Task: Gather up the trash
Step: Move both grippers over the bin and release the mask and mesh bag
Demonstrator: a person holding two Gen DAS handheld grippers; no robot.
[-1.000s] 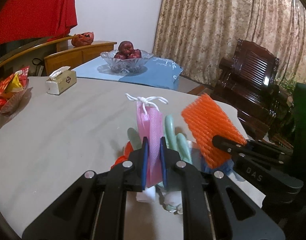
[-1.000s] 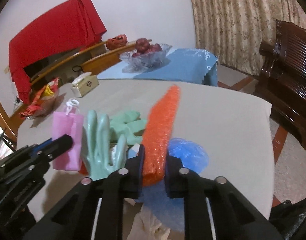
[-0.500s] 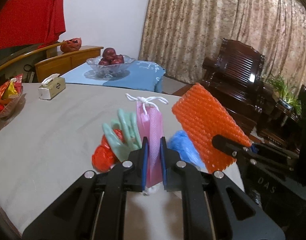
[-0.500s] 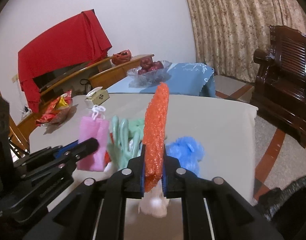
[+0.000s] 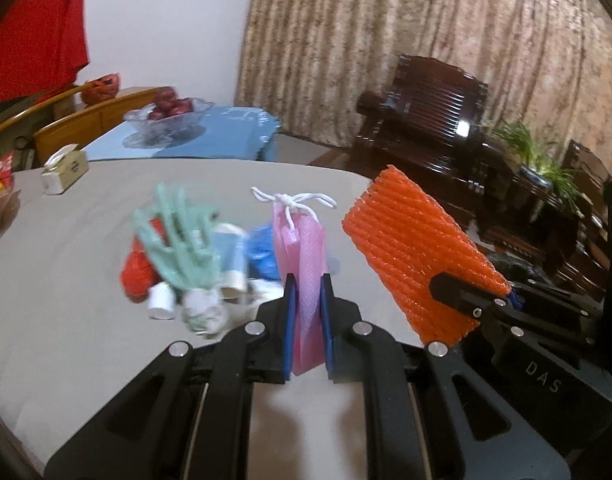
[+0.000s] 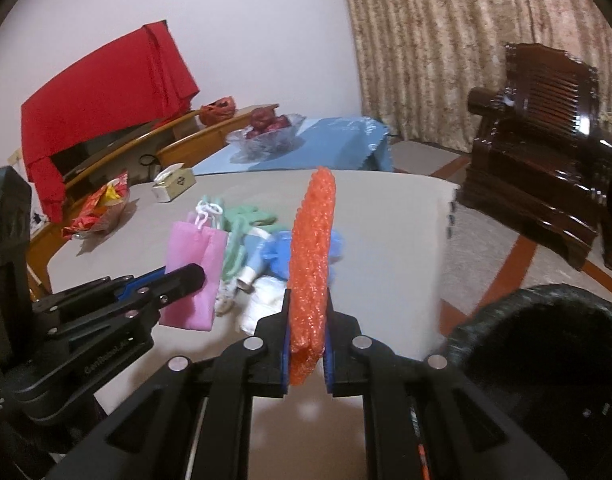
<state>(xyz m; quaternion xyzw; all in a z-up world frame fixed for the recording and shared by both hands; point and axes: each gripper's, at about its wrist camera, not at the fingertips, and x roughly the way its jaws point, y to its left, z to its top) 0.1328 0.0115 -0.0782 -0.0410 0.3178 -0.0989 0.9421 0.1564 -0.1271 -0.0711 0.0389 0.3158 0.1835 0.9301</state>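
Observation:
My left gripper [image 5: 308, 296] is shut on a pink mesh pouch [image 5: 301, 256] with a white drawstring, held upright above the table. My right gripper [image 6: 308, 312] is shut on an orange foam net sleeve [image 6: 312, 248]; it also shows in the left wrist view [image 5: 414, 248]. The pink pouch shows in the right wrist view [image 6: 193, 276] too. A trash pile lies on the grey table [image 5: 73, 300]: green gloves [image 5: 177, 240], a red bag [image 5: 137, 272], a blue bag [image 5: 261, 252], white crumpled paper [image 5: 203, 308]. A black bin [image 6: 546, 352] sits at lower right.
A tissue box [image 5: 63, 170], a snack basket [image 6: 97, 212] and a glass bowl of red fruit [image 5: 165, 114] on a blue-covered table stand behind. A dark wooden armchair [image 5: 426, 120] is to the right, beyond the table edge.
Both grippers have pulled back and up from the pile, carrying the pink pouch and the orange sleeve. The black bin has come into the right wrist view.

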